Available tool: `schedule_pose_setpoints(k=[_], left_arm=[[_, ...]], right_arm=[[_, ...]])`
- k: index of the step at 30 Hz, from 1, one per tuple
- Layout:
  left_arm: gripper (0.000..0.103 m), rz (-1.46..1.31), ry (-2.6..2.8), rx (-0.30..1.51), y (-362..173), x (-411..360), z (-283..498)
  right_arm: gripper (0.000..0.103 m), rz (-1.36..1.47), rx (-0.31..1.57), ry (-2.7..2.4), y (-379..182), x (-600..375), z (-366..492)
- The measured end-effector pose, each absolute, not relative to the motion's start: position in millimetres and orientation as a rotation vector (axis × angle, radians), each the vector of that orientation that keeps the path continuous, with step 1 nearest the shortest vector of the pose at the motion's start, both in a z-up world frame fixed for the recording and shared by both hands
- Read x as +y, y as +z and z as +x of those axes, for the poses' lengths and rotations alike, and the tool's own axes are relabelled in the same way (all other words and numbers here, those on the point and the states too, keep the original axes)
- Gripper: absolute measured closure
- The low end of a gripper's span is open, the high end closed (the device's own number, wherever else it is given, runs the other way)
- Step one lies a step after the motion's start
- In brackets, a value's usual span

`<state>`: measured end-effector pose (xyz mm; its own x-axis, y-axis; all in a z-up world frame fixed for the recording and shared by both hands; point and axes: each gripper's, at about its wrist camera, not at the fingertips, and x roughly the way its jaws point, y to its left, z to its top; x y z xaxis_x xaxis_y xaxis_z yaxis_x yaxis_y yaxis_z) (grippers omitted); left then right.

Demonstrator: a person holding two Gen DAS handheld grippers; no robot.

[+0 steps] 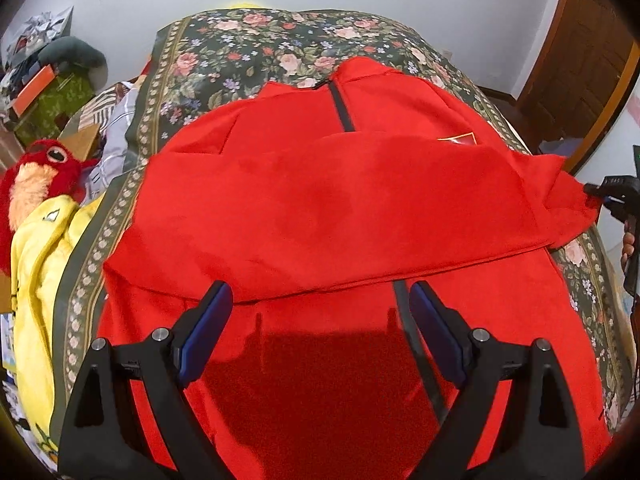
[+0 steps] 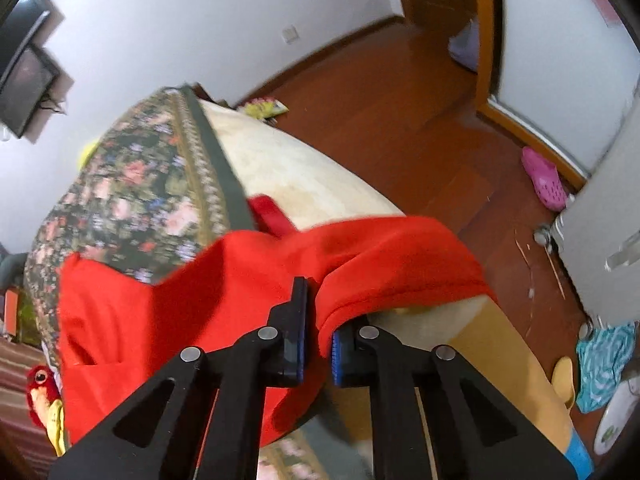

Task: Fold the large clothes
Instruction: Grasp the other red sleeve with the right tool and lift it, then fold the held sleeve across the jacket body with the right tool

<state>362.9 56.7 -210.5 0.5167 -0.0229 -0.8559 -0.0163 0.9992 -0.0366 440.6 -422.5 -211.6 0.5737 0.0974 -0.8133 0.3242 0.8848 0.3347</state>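
Observation:
A large red jacket [image 1: 320,208] with a dark zipper lies on the floral bedspread [image 1: 248,52], its lower part folded up across the chest. My left gripper [image 1: 320,304] is open and empty, hovering just above the jacket's near half. My right gripper [image 2: 318,320] is shut on a red sleeve end [image 2: 380,264] at the bed's right edge. The right gripper also shows in the left wrist view [image 1: 600,196], pinching the cloth at the far right.
A yellow garment [image 1: 36,280] and a red plush toy [image 1: 36,176] lie at the bed's left. Clutter stands by the wall at far left. On the right is a wooden floor [image 2: 400,120] with a pink shoe [image 2: 544,178], cloth and a door.

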Motion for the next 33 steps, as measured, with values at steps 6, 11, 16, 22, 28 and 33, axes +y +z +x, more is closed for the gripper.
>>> schedule_pose_setpoints(k=[6, 11, 16, 22, 28, 33], left_arm=[[0.013, -0.083, -0.005, 1.004, -198, 70, 351], [0.013, -0.085, -0.008, 0.975, -187, 73, 343], [0.013, -0.079, -0.017, 0.954, -179, 72, 335], [0.013, -0.086, -0.021, 0.951, -177, 75, 325], [0.013, -0.089, -0.014, 0.964, -180, 80, 319], [0.013, -0.085, -0.015, 0.976, -185, 81, 316]], right_arm=[[0.096, 0.366, 0.833, -0.019, -149, -372, 432], [0.096, 0.303, 0.744, 0.157, -103, -319, 414], [0.096, 0.248, 0.744, 0.341, -88, -260, 395], [0.096, 0.209, 0.887, 0.505, -125, -199, 389], [0.096, 0.203, 1.095, 0.552, -189, -165, 385], [0.096, 0.170, 1.269, 0.550, -225, -149, 376]])
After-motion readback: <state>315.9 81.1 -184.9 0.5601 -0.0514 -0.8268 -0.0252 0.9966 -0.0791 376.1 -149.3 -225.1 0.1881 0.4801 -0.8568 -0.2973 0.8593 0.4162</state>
